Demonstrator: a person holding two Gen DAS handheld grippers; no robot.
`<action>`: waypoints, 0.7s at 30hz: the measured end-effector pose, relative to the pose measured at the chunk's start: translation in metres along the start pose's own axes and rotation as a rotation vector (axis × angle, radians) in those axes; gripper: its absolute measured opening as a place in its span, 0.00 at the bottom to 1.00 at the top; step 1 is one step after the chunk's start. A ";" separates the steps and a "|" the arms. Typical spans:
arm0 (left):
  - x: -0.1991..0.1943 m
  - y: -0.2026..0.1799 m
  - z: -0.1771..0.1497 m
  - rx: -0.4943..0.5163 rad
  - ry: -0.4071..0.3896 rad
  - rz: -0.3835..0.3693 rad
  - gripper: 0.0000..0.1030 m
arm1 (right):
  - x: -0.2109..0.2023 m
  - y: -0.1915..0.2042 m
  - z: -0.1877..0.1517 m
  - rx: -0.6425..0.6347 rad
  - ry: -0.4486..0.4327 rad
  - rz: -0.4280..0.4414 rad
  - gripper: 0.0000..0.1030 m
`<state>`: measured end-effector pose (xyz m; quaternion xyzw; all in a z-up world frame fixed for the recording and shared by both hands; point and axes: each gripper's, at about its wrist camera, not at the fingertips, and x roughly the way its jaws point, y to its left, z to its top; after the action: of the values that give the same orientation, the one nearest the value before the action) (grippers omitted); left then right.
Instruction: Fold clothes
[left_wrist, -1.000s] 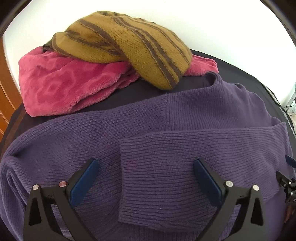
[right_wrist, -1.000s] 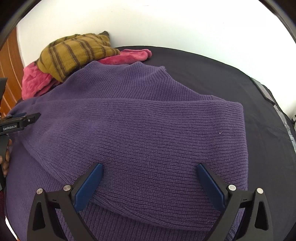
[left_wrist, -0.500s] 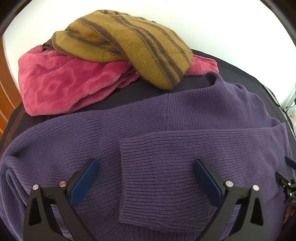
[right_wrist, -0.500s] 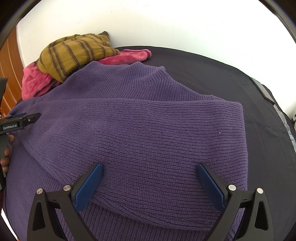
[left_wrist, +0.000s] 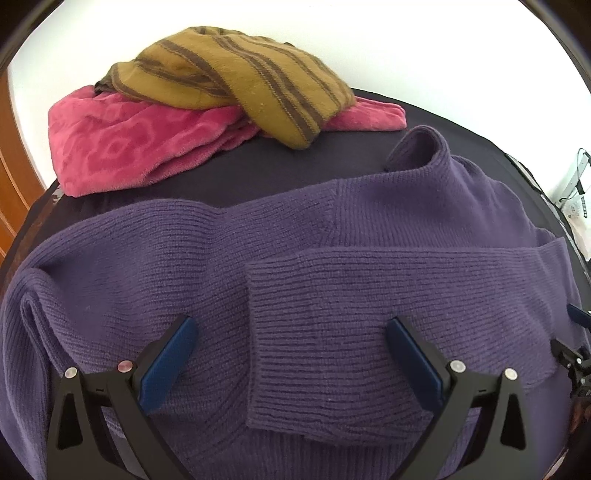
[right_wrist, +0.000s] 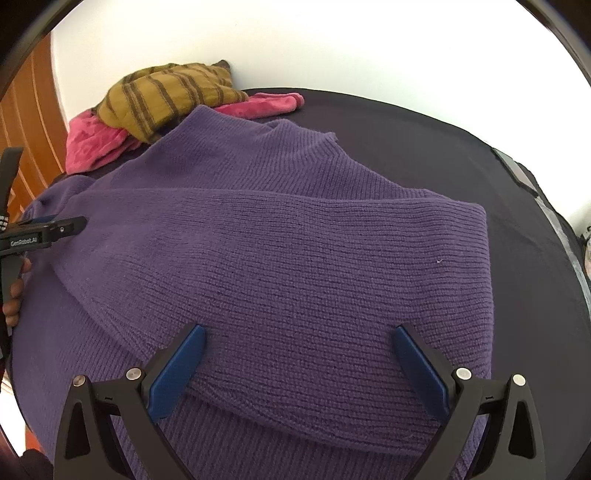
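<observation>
A purple knit sweater (left_wrist: 332, 229) lies spread on a dark surface, one sleeve (left_wrist: 369, 317) folded across its body. My left gripper (left_wrist: 291, 354) hovers open just above the sleeve's cuff end, with nothing between its blue pads. From the right wrist, the same sweater (right_wrist: 288, 258) fills the view, its folded sleeve running across. My right gripper (right_wrist: 299, 363) is open over the lower part of that sleeve, holding nothing. The left gripper's tip (right_wrist: 55, 230) shows at the far left edge, and the right gripper's tip (left_wrist: 570, 354) at the left view's right edge.
A mustard striped garment (left_wrist: 243, 77) sits atop a pink fleece (left_wrist: 125, 144) at the back, near the white wall. Bare dark surface (right_wrist: 424, 147) lies beyond the sweater to the right. Wooden panelling (right_wrist: 26, 110) stands at left.
The left wrist view has shifted slightly, so the clothing pile sits a little higher in frame. The sweater and both grippers' openings look unchanged.
</observation>
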<state>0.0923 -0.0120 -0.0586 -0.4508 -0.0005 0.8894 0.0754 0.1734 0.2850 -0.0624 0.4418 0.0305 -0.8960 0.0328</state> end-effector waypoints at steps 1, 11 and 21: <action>-0.001 0.000 0.000 0.000 0.001 0.000 1.00 | 0.000 0.000 -0.001 0.000 -0.001 0.000 1.00; -0.017 0.011 0.011 -0.086 -0.049 -0.051 1.00 | 0.001 0.000 0.002 -0.003 0.001 0.016 1.00; -0.034 0.040 0.002 -0.159 -0.067 -0.094 1.00 | -0.003 0.001 -0.002 0.000 0.003 0.009 1.00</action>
<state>0.1050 -0.0561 -0.0324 -0.4248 -0.0947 0.8967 0.0807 0.1767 0.2840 -0.0609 0.4431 0.0286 -0.8953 0.0369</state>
